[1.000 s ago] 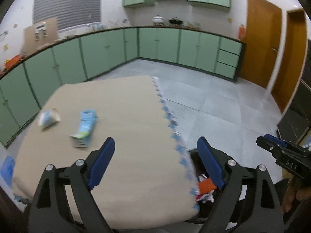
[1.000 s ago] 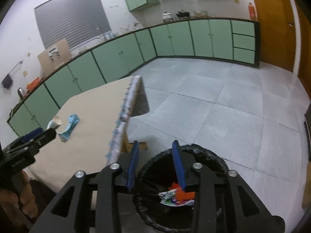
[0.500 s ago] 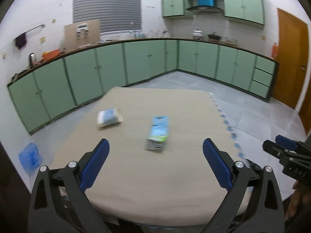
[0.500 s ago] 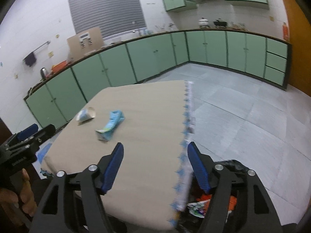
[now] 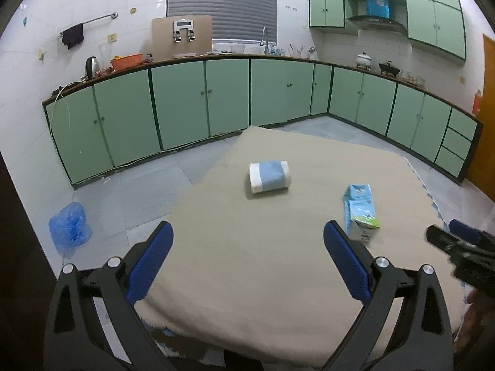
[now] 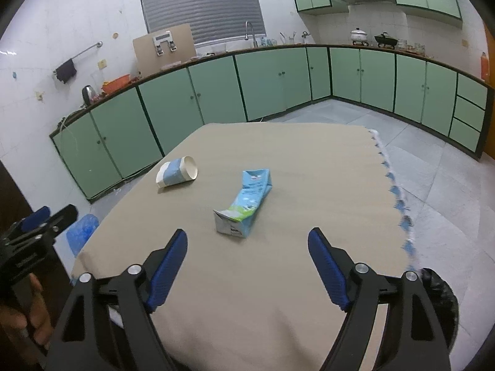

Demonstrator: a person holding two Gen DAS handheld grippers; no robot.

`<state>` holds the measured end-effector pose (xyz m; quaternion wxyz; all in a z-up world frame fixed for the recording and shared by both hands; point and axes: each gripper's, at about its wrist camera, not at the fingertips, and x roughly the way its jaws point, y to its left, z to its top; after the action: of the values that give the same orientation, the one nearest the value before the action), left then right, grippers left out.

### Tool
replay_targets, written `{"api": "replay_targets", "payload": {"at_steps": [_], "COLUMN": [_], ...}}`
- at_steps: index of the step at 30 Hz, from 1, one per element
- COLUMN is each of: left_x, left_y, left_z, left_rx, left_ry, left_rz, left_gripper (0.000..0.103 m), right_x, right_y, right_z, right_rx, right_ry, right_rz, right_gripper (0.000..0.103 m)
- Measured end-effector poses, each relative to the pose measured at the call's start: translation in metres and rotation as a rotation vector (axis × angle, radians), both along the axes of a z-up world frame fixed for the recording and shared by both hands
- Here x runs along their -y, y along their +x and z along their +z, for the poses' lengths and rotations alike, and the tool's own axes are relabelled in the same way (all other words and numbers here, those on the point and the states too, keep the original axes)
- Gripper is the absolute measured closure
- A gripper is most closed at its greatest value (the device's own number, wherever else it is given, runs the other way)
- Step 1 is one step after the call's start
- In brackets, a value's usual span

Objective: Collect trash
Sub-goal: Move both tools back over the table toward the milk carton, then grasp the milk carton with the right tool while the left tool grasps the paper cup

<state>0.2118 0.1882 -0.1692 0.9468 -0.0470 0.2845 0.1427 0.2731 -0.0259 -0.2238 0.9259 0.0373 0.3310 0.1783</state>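
A crushed blue milk carton (image 6: 244, 205) lies on the beige tablecloth (image 6: 294, 160), straight ahead of my right gripper (image 6: 247, 249), whose jaws are opening with nothing between them. A white and blue paper cup (image 6: 177, 172) lies on its side further left. In the left wrist view the paper cup (image 5: 269, 176) lies ahead of my left gripper (image 5: 247, 241), which is open and empty above the near table edge; the carton (image 5: 360, 213) is to its right. A black trash bag rim (image 6: 441, 290) shows at the right table edge.
Green kitchen cabinets (image 5: 201, 102) run along the far walls. A blue plastic bag (image 5: 70, 228) lies on the grey floor left of the table. The other gripper (image 5: 464, 253) shows at the right edge of the left view, and a hand holds the left one (image 6: 27, 247).
Both grippers swung left, away from the trash bin, and now face the table with the cup and carton. The right jaws widened; the bin has slid out of view.
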Motion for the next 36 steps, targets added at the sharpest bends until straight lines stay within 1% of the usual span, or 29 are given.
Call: {"api": "replay_targets", "payload": {"at_steps": [7, 11, 15, 19, 21, 23, 24, 27, 31, 33, 36], "left_x": [-0.018, -0.024, -0.034, -0.037, -0.036, -0.035, -0.035, -0.033, -0.028, -0.026, -0.022], "left_y": [0.024, 0.043, 0.06, 0.071, 0.076, 0.084, 0.089, 0.102, 0.122, 0.134, 0.15], "left_z": [-0.021, -0.039, -0.05, -0.055, -0.056, -0.058, -0.059, -0.062, -0.065, -0.067, -0.07], "left_rx": [0.006, -0.015, -0.012, -0.007, -0.001, -0.004, -0.008, -0.015, -0.028, -0.048, -0.062], "left_ry": [-0.025, -0.007, -0.042, -0.052, -0.053, -0.064, -0.073, -0.083, -0.093, -0.106, -0.112], "left_rz": [-0.034, -0.061, -0.072, -0.085, -0.093, -0.098, -0.101, -0.103, -0.101, -0.101, -0.08], "left_gripper": [0.008, 0.008, 0.008, 0.008, 0.008, 0.008, 0.008, 0.008, 0.008, 0.008, 0.008], "right_x": [-0.036, -0.048, -0.055, -0.06, -0.06, -0.06, -0.059, -0.051, -0.041, -0.037, -0.036], "right_y": [0.034, 0.046, 0.061, 0.077, 0.085, 0.094, 0.094, 0.102, 0.114, 0.12, 0.133], "right_z": [-0.032, -0.04, -0.05, -0.063, -0.071, -0.078, -0.076, -0.069, -0.054, -0.048, -0.042], "right_rx": [-0.017, -0.019, -0.046, -0.082, -0.118, -0.162, -0.148, -0.13, -0.077, -0.054, -0.028], "right_ry": [-0.002, -0.013, -0.031, -0.054, -0.06, -0.049, -0.056, -0.03, -0.014, -0.01, -0.006], "right_rz": [-0.072, -0.084, -0.117, -0.143, -0.145, -0.106, -0.102, -0.08, -0.058, -0.049, -0.035], "right_gripper": [0.021, 0.021, 0.019, 0.019, 0.019, 0.046, 0.053, 0.054, 0.056, 0.056, 0.056]}}
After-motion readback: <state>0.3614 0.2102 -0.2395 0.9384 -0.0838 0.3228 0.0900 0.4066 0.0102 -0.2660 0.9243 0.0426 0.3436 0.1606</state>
